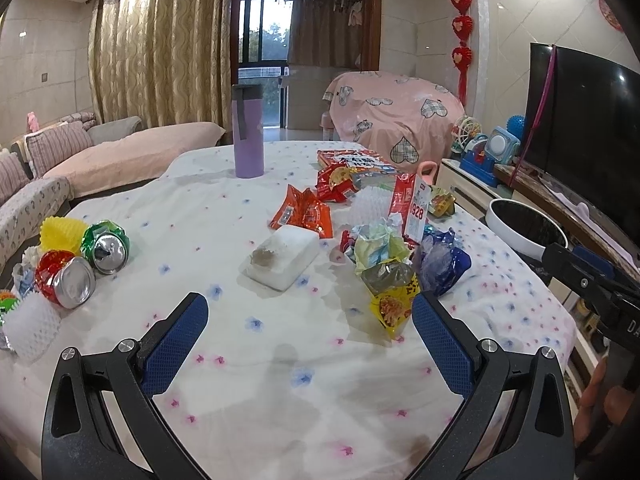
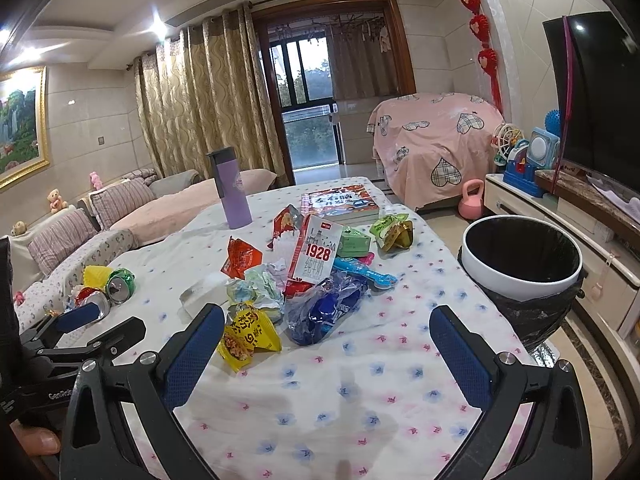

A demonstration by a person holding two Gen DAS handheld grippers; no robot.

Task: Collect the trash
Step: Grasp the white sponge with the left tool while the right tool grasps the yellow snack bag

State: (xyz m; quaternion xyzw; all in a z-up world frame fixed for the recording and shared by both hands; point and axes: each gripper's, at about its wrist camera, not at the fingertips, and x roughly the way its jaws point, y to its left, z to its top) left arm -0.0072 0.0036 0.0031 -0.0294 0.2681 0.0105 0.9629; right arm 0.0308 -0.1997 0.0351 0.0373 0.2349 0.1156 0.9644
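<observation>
Trash lies on a table with a flowered white cloth point(image 1: 280, 360). A pile at centre right holds a yellow snack wrapper point(image 1: 394, 308) point(image 2: 250, 338), a blue plastic bag point(image 1: 440, 260) point(image 2: 324, 312), crumpled paper point(image 1: 378, 242), red wrappers point(image 1: 306, 212) and a "1928" milk carton point(image 2: 316, 250). Two crushed cans point(image 1: 106, 246) point(image 1: 66, 280) lie at the left with foam nets. A white-rimmed bin point(image 2: 520, 256) with a black bag stands off the table's right edge. My left gripper point(image 1: 310, 334) is open and empty above the cloth. My right gripper point(image 2: 326, 338) is open and empty, just short of the pile.
A purple flask point(image 1: 248, 132) stands at the far side, a book point(image 2: 342, 202) beside it. A white soap-like block point(image 1: 282, 258) lies mid-table. A sofa point(image 1: 60, 168) is on the left, a TV point(image 1: 584, 128) and toys on the right.
</observation>
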